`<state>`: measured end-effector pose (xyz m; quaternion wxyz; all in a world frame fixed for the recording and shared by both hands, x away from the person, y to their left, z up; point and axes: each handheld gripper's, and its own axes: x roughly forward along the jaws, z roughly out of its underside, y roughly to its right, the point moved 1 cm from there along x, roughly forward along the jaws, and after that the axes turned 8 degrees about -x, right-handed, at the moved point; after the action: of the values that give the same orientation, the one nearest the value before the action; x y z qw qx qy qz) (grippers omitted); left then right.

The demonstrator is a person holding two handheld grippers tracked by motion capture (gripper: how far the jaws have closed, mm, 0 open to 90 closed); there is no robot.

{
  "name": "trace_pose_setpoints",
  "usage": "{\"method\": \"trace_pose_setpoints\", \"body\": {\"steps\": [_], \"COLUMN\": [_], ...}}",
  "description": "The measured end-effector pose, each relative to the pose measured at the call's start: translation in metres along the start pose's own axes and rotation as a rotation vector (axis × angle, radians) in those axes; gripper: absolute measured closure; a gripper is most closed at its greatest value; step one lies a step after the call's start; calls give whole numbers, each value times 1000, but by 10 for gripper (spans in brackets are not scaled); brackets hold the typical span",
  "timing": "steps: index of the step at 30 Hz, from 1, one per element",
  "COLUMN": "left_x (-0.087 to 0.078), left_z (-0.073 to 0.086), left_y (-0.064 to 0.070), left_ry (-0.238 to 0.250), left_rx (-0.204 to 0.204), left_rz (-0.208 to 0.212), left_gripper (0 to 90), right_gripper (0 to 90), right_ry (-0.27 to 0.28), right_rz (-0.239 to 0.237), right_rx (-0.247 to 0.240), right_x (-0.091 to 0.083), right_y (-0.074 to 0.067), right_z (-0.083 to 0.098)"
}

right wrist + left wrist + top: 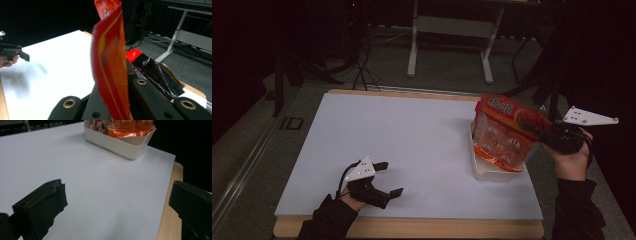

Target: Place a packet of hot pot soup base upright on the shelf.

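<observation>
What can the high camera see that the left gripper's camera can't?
High view alone: the right gripper shut on the top edge of the snack bag, the left hand, and the floor with a metal frame behind the table. Left gripper view alone: a close look at the left gripper's black jaws, standing wide open. Both: the white sheet, the cream tray and the bag's orange bottom sitting in it.

Pale characters are showing on the red top band of the orange snack bag (504, 131), toward three o'clock on the table, but they are blurring too much to be read; no other lettering is legible.
</observation>
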<state>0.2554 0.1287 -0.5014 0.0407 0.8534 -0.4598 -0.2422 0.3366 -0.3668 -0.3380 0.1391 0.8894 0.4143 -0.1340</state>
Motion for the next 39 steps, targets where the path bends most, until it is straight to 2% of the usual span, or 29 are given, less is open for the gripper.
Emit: {"method": "trace_pose_setpoints", "body": {"steps": [6, 12, 16, 33, 36, 38, 39], "left_x": [-2, -1, 1, 2, 1, 1, 1], "left_z": [1, 2, 2, 2, 2, 2, 2], "left_y": [-2, -4, -4, -4, -5, -6, -6], "left_ry": [13, 10, 6, 6, 10, 8, 10], "left_rx": [-12, -26, -26, -34, -39, -40, -43], "left_rz": [-6, -3, 1, 4, 6, 0, 3], "left_gripper": [0, 0, 0, 0, 0, 0, 0], "right_gripper": [900, 900, 900, 900, 900, 900, 900], "right_ry": [-31, -1, -7, -17, -4, 15, 5], "right_rz": [8, -9, -11, -28, -36, -65, -52], "right_rx": [6, 49, 60, 84, 95, 110, 98], "right_x": [7, 6, 3, 4, 0, -4, -5], "right_y": [0, 5, 6, 9, 10, 11, 11], "right_z": [10, 18, 23, 27, 28, 26, 24]}}
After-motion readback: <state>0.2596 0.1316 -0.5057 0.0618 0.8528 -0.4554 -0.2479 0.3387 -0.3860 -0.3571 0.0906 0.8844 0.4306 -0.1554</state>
